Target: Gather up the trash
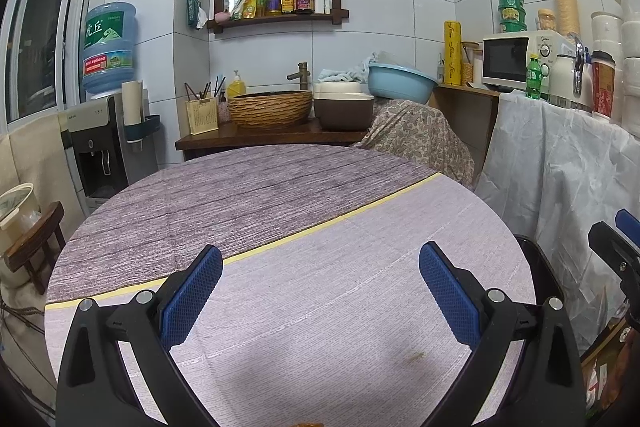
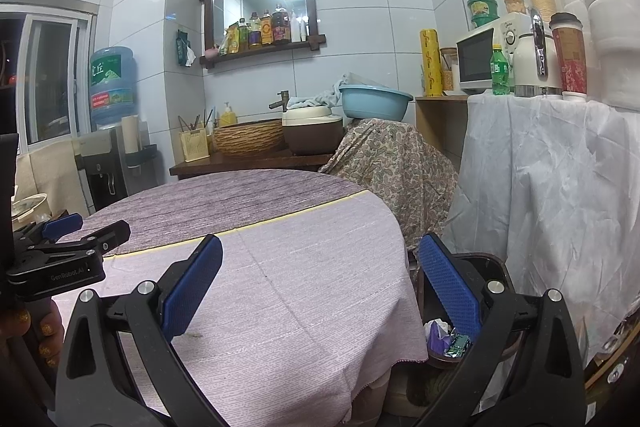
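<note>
My left gripper point(image 1: 320, 279) is open and empty above the round table point(image 1: 280, 211), which has a lilac and grey cloth. My right gripper point(image 2: 320, 275) is open and empty over the table's right edge. A dark trash bin point(image 2: 480, 267) stands on the floor right of the table, below the right finger. Crumpled wrappers point(image 2: 444, 337), purple, white and green, lie inside it. A small brownish stain point(image 1: 416, 355) marks the cloth near the left gripper. The left gripper also shows in the right wrist view point(image 2: 76, 227), and part of the right gripper shows in the left wrist view point(image 1: 616, 227).
A counter behind holds a woven basin point(image 1: 270, 107), a brown pot point(image 1: 344, 107) and a blue bowl point(image 1: 400, 79). A water dispenser point(image 1: 100, 131) stands at the left. A white-draped shelf point(image 1: 560, 163) with a microwave point(image 1: 516, 61) stands at the right. A small stool point(image 1: 32, 243) stands left.
</note>
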